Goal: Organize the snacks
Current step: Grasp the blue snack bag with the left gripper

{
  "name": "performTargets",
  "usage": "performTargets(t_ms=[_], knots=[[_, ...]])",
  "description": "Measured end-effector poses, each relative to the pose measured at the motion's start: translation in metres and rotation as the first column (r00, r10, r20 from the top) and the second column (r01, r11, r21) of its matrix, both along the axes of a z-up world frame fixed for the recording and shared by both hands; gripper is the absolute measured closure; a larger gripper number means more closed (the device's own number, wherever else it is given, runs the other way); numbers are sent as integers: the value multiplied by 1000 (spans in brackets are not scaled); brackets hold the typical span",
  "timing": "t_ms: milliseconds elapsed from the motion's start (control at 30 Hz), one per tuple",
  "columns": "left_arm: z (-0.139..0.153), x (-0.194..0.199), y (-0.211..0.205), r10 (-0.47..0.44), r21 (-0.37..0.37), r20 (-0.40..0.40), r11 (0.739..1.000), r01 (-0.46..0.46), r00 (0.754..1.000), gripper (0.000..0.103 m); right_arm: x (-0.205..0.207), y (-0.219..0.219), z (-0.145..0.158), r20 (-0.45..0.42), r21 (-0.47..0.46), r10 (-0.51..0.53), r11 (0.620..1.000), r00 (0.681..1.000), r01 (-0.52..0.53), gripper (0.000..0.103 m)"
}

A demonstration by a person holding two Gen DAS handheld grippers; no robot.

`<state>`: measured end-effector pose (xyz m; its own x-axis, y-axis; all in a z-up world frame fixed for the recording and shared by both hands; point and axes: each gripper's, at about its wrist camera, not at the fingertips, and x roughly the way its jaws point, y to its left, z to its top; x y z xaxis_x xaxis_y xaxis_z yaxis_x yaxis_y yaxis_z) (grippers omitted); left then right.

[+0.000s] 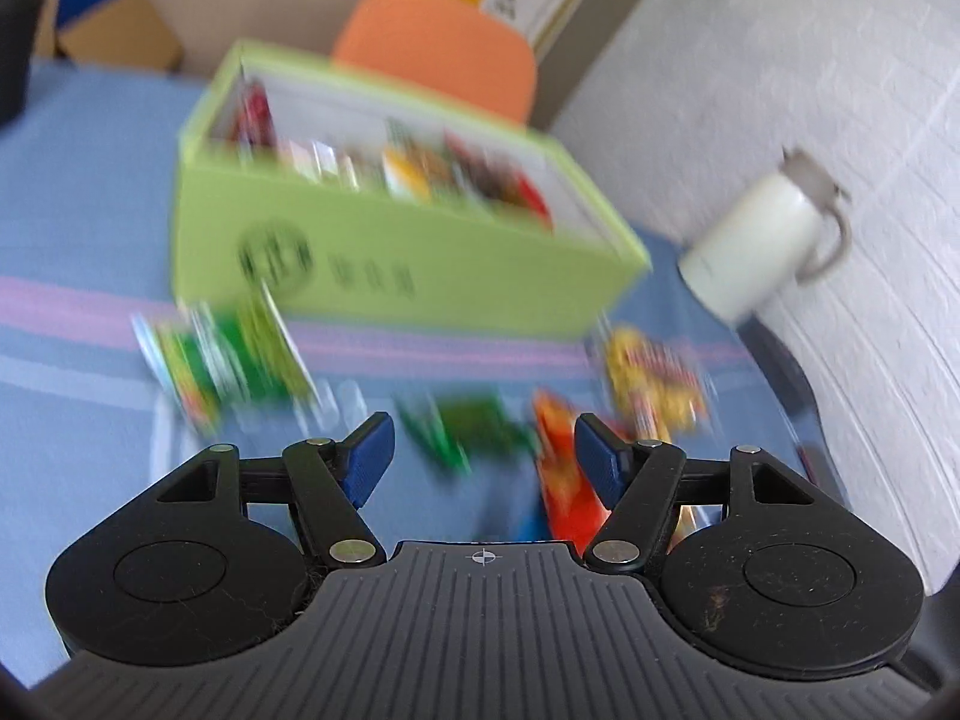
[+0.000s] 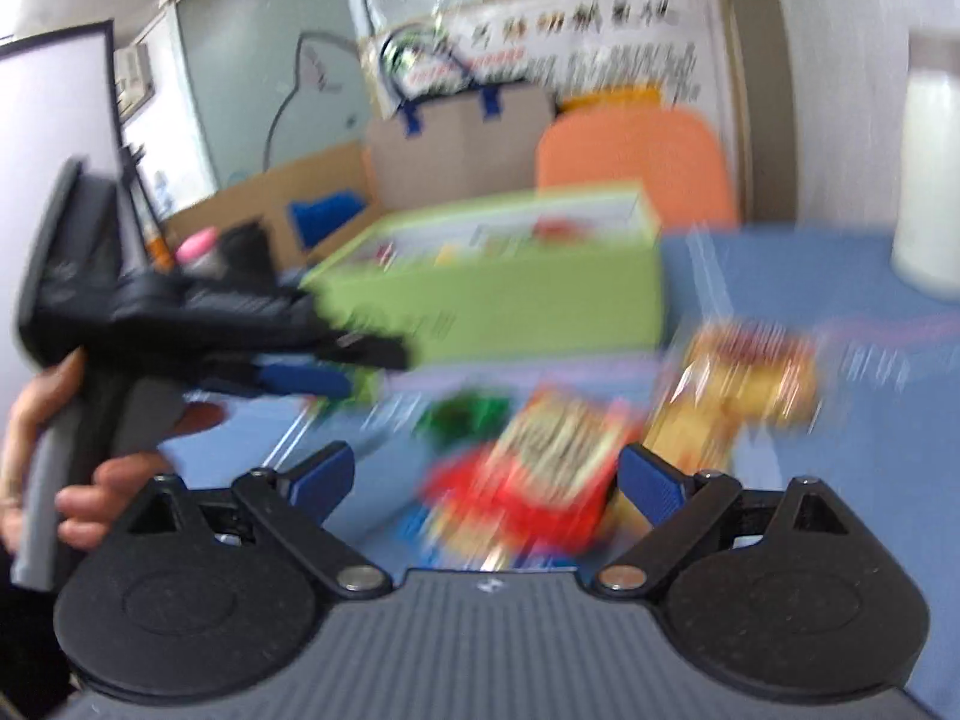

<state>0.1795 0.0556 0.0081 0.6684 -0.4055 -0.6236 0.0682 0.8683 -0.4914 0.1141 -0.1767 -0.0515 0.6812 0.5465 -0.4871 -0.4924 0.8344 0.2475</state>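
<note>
A lime-green box (image 1: pixel 420 264) stands on the blue tablecloth with several snack packets inside it. Loose packets lie in front of it: a green one (image 1: pixel 228 354) at the left, a small dark green one (image 1: pixel 474 426), an orange-red one (image 1: pixel 564 480) and a yellow one (image 1: pixel 654 384). My left gripper (image 1: pixel 485 456) is open above the dark green packet, holding nothing. In the right wrist view my right gripper (image 2: pixel 486 480) is open over a red-and-tan packet (image 2: pixel 552 456), with the yellow packet (image 2: pixel 744 384) beyond. The left gripper (image 2: pixel 312 372) shows there in a hand, in front of the box (image 2: pixel 528 294). Both views are motion-blurred.
A white lidded jug (image 1: pixel 762 240) stands at the right by the white wall. An orange chair back (image 1: pixel 444 42) rises behind the box. Cardboard boxes (image 2: pixel 336 180) and a dark monitor (image 2: pixel 54 138) sit at the far left. The tablecloth (image 1: pixel 72 192) is bare left of the box.
</note>
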Motion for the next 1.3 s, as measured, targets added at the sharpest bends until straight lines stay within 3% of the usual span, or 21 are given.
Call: performTargets(t_ms=[133,267,467,533,700,900,1033,1067,1200,1300], knots=[[-23,-13,-22,-54,-38,-85,998,51,995,58,0,5,-17,-9,-72,-30,997,1000,29,10],[-23,-21,-39,-91,5,-70,996,92,993,58,8,13,-26,-50,-77,21,997,999,-25,10],[-22,-34,-39,-94,85,-49,992,97,994,59,-10,41,-26,-27,-94,105,990,994,-107,9],[-22,-42,-32,-104,73,-56,991,108,993,64,-15,51,-26,-30,-70,129,989,991,-130,9],[-21,-60,-15,-74,91,-51,993,78,996,64,-25,69,-24,-13,-103,175,979,985,-175,10],[-21,-62,-7,-45,60,-58,997,49,997,55,-28,61,-25,-17,-98,123,987,992,-124,9],[-20,-66,-20,-52,132,-37,990,56,998,48,-30,70,-28,13,-141,90,986,996,-88,9],[-20,-67,-23,-51,148,-32,987,56,998,48,-29,71,-29,7,-152,96,984,995,-94,0],[-20,-68,-29,-37,180,-32,983,42,999,48,-36,84,-33,53,-235,71,970,996,-57,1],[-20,-67,-30,-36,186,-32,982,41,999,48,-34,81,-33,51,-229,87,971,995,-73,1]])
